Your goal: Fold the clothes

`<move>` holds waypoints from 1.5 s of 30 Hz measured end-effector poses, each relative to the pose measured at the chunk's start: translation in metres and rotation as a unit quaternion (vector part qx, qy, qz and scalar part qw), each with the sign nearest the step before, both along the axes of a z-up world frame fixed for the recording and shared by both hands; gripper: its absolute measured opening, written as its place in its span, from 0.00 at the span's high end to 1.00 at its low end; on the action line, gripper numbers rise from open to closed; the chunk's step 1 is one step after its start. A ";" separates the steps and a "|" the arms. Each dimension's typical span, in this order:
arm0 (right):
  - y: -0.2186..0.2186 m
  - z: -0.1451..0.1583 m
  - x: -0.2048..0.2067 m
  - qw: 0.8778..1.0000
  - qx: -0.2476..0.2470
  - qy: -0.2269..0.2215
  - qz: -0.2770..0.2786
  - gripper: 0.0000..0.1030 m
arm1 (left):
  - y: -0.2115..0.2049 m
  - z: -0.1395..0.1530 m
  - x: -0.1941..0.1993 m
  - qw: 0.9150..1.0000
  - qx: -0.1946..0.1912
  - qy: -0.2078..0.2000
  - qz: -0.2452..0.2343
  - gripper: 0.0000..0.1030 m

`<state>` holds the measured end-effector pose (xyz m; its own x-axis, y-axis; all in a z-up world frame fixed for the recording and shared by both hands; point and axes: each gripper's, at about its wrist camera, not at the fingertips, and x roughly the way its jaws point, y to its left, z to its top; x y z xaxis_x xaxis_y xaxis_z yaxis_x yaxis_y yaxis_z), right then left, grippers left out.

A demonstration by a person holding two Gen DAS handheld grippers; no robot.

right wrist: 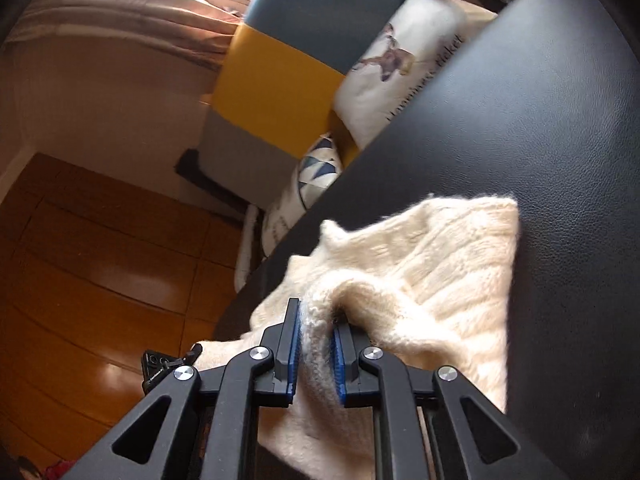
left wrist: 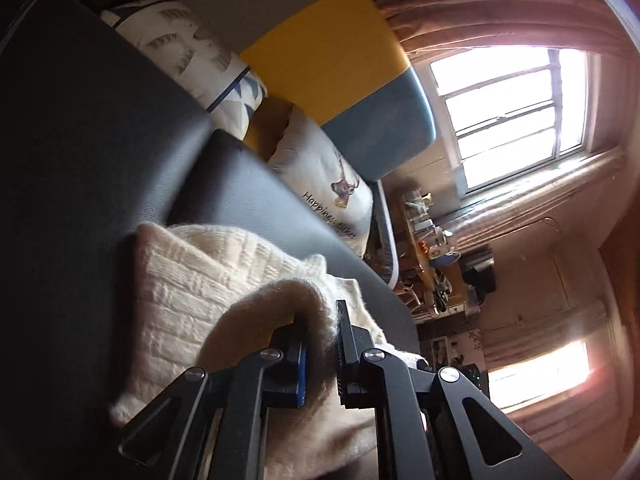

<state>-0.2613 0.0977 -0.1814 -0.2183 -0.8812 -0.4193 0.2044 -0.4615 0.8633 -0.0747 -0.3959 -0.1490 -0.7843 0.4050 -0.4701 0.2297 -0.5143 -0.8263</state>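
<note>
Left wrist view: we see the left gripper (left wrist: 322, 324) pinching a cream sweater (left wrist: 192, 280) fold. Beside that sweater's edge, the right gripper (right wrist: 316, 320) clamps another fold above the black table (right wrist: 540, 120).

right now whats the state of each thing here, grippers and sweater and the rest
left gripper: shut on the cream sweater
right gripper: shut on the cream sweater
cream sweater: partly folded, lying on the black surface, pinched edges lifted
black surface: sweater resting on it
deer cushion: leaning against the sofa back
</note>
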 end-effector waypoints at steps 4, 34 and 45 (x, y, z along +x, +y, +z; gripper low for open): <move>0.005 -0.003 -0.002 1.000 -0.011 -0.021 0.009 0.88 | -0.006 -0.008 -0.001 1.000 0.008 -0.001 0.000 0.90; 0.016 -0.010 0.018 0.998 0.054 -0.023 0.005 0.32 | -0.029 -0.035 0.041 0.995 0.000 -0.091 0.027 0.50; 0.011 -0.013 0.055 0.985 0.162 0.054 0.039 0.32 | 0.007 -0.030 0.060 0.993 -0.074 -0.092 -0.031 0.93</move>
